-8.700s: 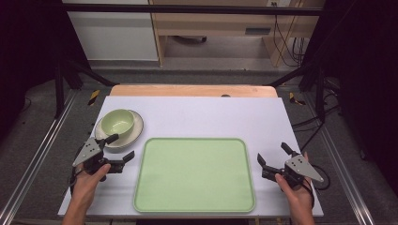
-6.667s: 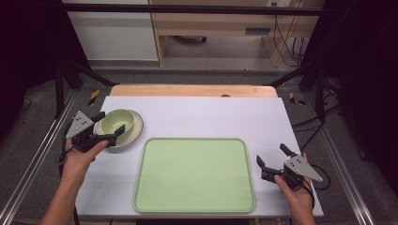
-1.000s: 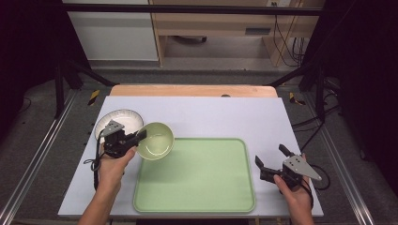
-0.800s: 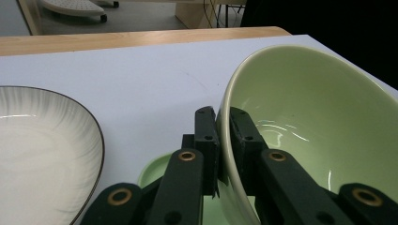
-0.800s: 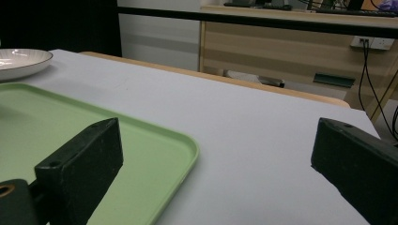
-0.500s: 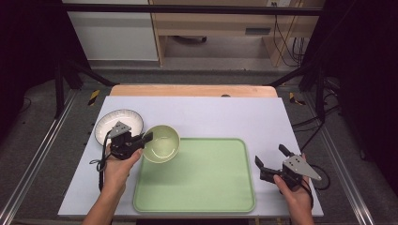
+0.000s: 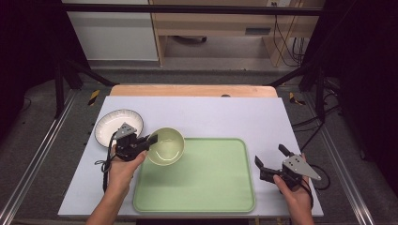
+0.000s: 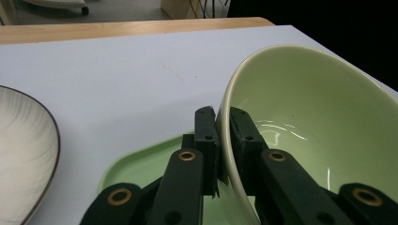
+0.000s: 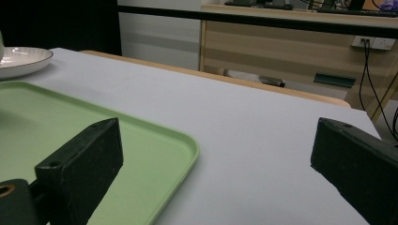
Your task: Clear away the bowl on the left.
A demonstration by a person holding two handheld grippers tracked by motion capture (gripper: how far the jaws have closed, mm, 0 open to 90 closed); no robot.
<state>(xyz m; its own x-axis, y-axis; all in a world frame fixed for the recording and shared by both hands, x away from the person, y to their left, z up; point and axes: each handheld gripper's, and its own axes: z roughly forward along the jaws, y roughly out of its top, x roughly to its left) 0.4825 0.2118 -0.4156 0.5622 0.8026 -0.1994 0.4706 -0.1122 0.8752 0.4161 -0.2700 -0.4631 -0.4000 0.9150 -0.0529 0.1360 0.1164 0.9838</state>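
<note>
Left gripper (image 7: 151,139): jaws pinch the green bowl (image 7: 166,146) by its rim, over the tray (image 7: 202,197) corner.
Right gripper (image 7: 270,161): jaws spread wide, holding nothing, beside the tray.

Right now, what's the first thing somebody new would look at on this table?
Probably the pale green bowl, pinched by its rim in the left gripper over the near-left corner of the big green tray. Next, the white plate with a dark rim beside it at the table's left. Over on the right, the right gripper waits with its jaws wide open and empty.
</note>
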